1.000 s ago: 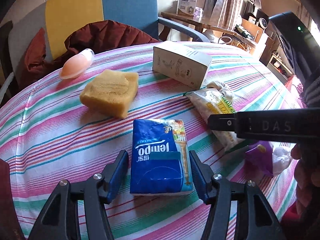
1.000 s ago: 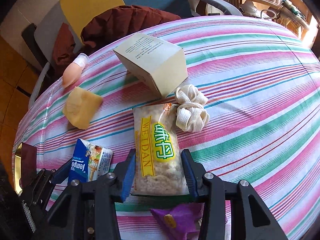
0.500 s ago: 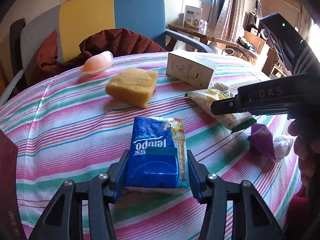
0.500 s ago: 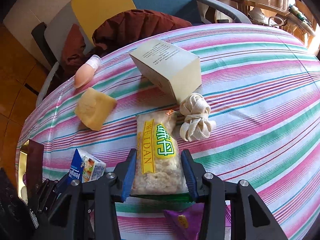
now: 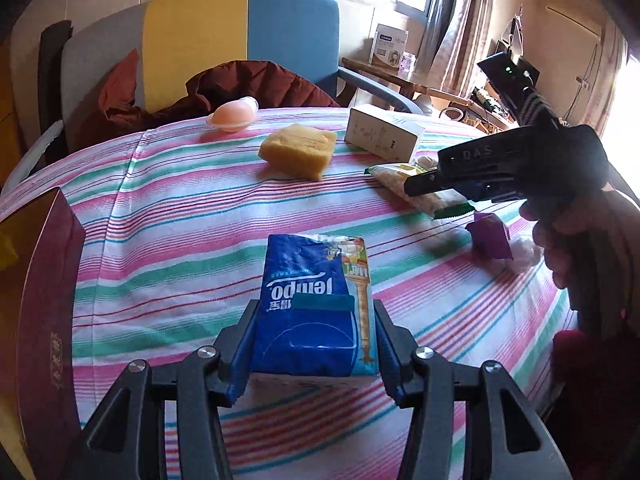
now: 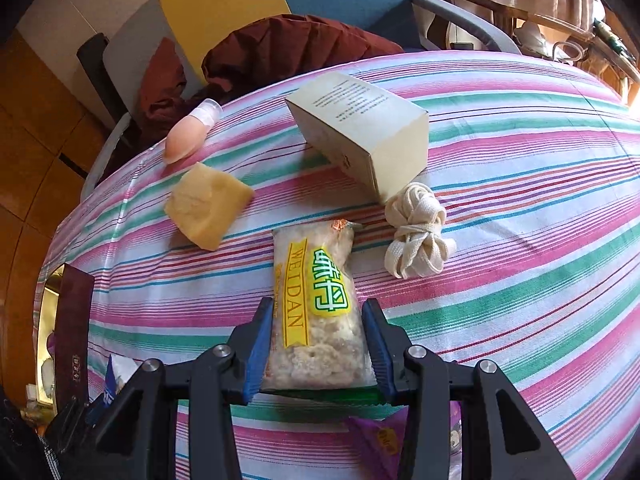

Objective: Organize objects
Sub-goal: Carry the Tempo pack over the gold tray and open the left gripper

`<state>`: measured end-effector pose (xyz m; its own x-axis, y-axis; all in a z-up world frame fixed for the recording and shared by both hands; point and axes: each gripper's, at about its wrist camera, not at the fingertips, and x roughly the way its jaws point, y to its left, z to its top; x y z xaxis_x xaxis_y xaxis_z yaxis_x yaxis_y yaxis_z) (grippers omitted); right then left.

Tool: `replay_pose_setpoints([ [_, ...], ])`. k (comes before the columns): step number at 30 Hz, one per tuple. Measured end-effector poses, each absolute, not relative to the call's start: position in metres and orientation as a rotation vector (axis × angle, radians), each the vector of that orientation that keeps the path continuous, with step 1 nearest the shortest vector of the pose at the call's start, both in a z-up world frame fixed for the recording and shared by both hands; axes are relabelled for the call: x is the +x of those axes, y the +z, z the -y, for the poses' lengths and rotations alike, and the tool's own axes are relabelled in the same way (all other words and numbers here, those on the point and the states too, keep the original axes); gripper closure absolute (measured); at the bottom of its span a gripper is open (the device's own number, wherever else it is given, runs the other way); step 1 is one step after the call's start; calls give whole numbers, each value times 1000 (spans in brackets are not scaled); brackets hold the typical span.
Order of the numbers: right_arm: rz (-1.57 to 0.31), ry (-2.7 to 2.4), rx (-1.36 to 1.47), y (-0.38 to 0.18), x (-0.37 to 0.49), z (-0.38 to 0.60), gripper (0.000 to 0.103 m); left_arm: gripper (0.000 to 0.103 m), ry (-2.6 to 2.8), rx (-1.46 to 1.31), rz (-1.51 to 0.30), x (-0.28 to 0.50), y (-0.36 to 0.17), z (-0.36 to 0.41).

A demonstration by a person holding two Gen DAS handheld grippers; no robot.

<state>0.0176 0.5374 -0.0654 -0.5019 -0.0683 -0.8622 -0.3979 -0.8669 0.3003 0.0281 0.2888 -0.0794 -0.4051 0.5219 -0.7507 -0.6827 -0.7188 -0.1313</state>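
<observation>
A blue Tempo tissue pack [image 5: 312,280] is clamped between the blue pads of my left gripper [image 5: 314,312], raised a little above the striped tablecloth [image 5: 180,216]. My right gripper [image 6: 318,312] is shut on the near end of a clear Weidan snack packet [image 6: 316,288]. In the left wrist view that packet [image 5: 400,176] hangs from the right gripper [image 5: 424,184], which a hand holds at the right. The tissue pack's corner [image 6: 110,380] shows low on the left in the right wrist view.
An open maroon box [image 5: 40,280] stands at the table's left edge. Further back lie a yellow sponge [image 5: 298,150], a white carton [image 5: 382,136], a pink capsule [image 5: 234,114] and a cream cord bundle [image 6: 416,236]. A purple packet [image 5: 490,236] lies near the right hand.
My left gripper closed on the tissue pack, lifted it and carried it back toward the left; the maroon box has come into view. The right gripper kept its hold on the snack packet.
</observation>
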Motion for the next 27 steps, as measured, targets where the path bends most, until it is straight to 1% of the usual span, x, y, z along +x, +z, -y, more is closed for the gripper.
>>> replay_pose_setpoints([
  [7,-807,2494,-1441,-67,19,-537,58,50,2191,-946,-256,44,-40,-260],
  [13,-865,2559,-1386,-58,21,-535,58,50,2290,-934,-193,36,-22,-219],
  [20,-815,2628,-1360,-50,18,-525,58,50,2435,-1032,-69,-2,-21,-160],
  [27,-822,2626,-1353,-50,19,-526,58,50,2513,-1231,1,-44,-48,-114],
])
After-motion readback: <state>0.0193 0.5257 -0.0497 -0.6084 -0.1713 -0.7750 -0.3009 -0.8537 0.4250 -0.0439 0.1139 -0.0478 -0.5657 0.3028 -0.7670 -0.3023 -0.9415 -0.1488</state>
